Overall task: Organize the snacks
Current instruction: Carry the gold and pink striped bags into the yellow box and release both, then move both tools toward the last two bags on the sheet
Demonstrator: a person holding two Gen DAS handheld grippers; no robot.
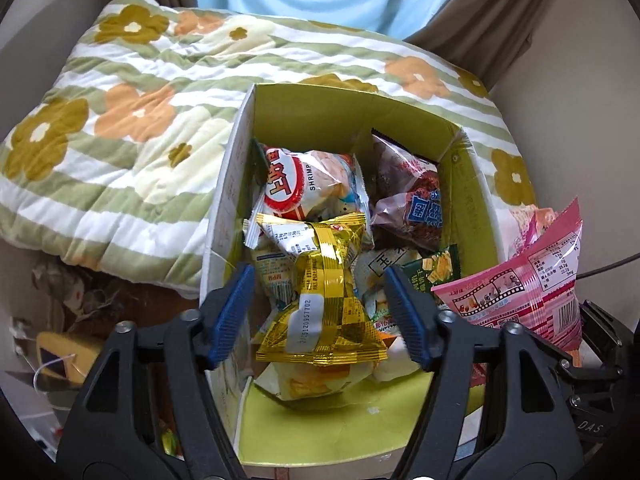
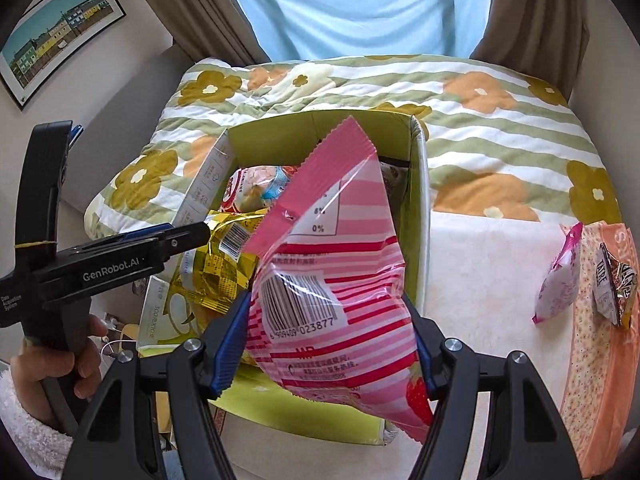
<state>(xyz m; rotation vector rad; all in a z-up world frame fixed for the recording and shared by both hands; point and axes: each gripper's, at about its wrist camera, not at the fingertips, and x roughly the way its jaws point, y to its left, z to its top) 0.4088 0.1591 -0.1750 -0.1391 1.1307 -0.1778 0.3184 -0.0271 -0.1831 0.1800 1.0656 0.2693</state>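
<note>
An open cardboard box (image 1: 320, 94) with a green lining holds several snack packets. Among them are a white shrimp-chip bag (image 1: 308, 184) and a brown packet (image 1: 408, 196). A gold foil packet (image 1: 324, 312) lies on top of the pile. My left gripper (image 1: 317, 272) hangs open over it, its blue pads apart from the foil on both sides. In the right wrist view my right gripper (image 2: 325, 298) is shut on a pink striped packet (image 2: 332, 280), held above the box (image 2: 420, 200). The left gripper (image 2: 188, 236) reaches in from the left by the gold packet (image 2: 224, 268).
The box rests against a floral striped quilt (image 2: 480, 120). A small pink packet (image 2: 558, 280) and a dark packet (image 2: 612, 284) lie to the right on an orange cloth. A hand (image 2: 52, 360) in a white fleece sleeve holds the left gripper. Clutter (image 1: 68, 320) sits left of the box.
</note>
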